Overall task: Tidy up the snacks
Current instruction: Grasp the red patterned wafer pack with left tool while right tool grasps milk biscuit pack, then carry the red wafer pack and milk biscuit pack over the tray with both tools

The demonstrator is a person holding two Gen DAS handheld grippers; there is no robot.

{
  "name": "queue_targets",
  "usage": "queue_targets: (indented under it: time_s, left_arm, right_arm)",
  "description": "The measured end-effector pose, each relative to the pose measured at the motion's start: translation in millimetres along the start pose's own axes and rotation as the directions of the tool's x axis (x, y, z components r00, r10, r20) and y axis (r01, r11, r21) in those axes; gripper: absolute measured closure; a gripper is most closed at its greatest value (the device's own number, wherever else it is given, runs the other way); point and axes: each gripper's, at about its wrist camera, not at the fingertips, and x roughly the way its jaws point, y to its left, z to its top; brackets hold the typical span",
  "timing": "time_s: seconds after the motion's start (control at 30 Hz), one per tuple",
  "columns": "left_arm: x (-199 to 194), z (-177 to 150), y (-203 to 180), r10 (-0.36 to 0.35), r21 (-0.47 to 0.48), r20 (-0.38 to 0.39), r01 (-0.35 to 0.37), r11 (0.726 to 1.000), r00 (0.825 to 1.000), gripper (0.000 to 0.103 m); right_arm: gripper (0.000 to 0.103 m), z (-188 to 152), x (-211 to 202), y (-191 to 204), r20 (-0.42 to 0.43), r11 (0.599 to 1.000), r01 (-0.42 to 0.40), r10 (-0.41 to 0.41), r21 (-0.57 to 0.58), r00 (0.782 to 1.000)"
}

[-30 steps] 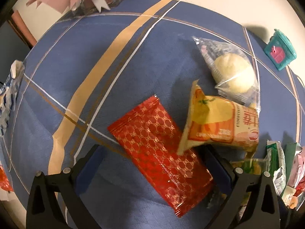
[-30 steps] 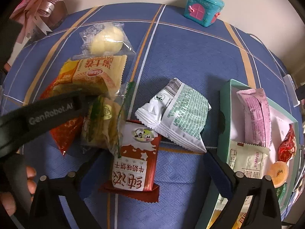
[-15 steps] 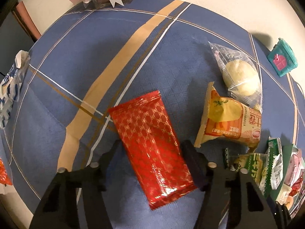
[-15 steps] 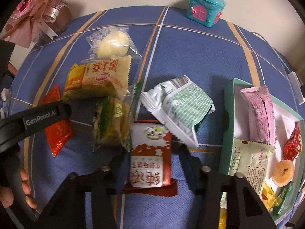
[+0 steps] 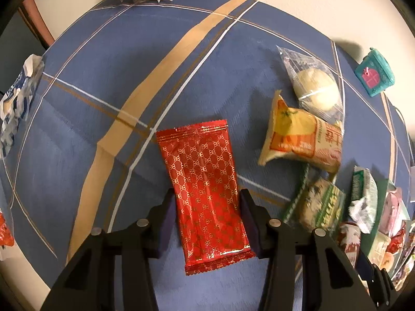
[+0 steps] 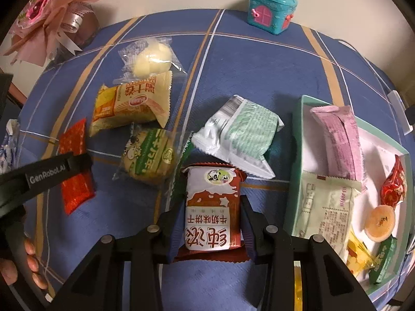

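Over the blue striped tablecloth (image 5: 77, 83) the left gripper (image 5: 207, 210) is closing its fingers (image 5: 167, 215) against both long edges of a red gold-patterned snack packet (image 5: 205, 189), which is lying flat on the cloth and running lengthwise between them. To its right, an orange-and-yellow cake bag (image 5: 301, 140) is leaning against a clear bag holding a pale bun (image 5: 315, 90), and a green-printed cracker pack (image 5: 319, 204) is sitting below them. The right gripper (image 6: 210, 221) is pinching a brown-and-white milk biscuit packet (image 6: 211, 207) by its sides, with the packet resting on the cloth just left of the mint-green tray (image 6: 297, 160). In the tray, a pink packet (image 6: 339, 142), a pale green packet (image 6: 325, 204), a red wrapped candy (image 6: 393, 186) and an orange jelly cup (image 6: 380, 223) are lying together. A white-and-green packet (image 6: 241, 134) is sitting between the biscuit packet and the tray, and a teal toy house (image 6: 271, 10) is standing at the far edge
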Motion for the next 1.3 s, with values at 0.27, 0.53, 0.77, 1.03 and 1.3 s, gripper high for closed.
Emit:
queue_targets:
  time_s: [0.27,0.53,0.77,1.03,1.3]
  left_arm:
    - [-26,-17,4,-0.034,-0.01,0.032,0.035,0.999,0.999,0.054]
    - [-77,-37,5,-0.054,0.01,0.122,0.054,0.999,0.991,0.054]
    - [-92,-36,-8,-0.076,0.034,0.156,0.072,0.997,0.985,0.054]
    - [-88,-37,-34,-0.089,0.039,0.141,0.085,0.996,0.986,0.054]
    - [-92,-43,-71,-0.101,0.089,0.15,0.089,0.992,0.983,0.054]
  right_arm:
    - [0.061,-16,-31,-15,0.017,1.0,-0.03,0.029,0.011,0.999]
    - [0.061,-27,-63,-26,0.064,0.999,-0.034,0.034,0.009,0.997]
    - [0.061,-32,-84,-35,0.107,0.999,-0.035,0.034,0.008,0.994]
    - [0.061,-33,-96,-54,0.132,0.999,-0.034,0.03,0.028,0.991]
    - [0.061,-32,-106,-91,0.15,0.995,-0.039,0.024,0.092,0.988]
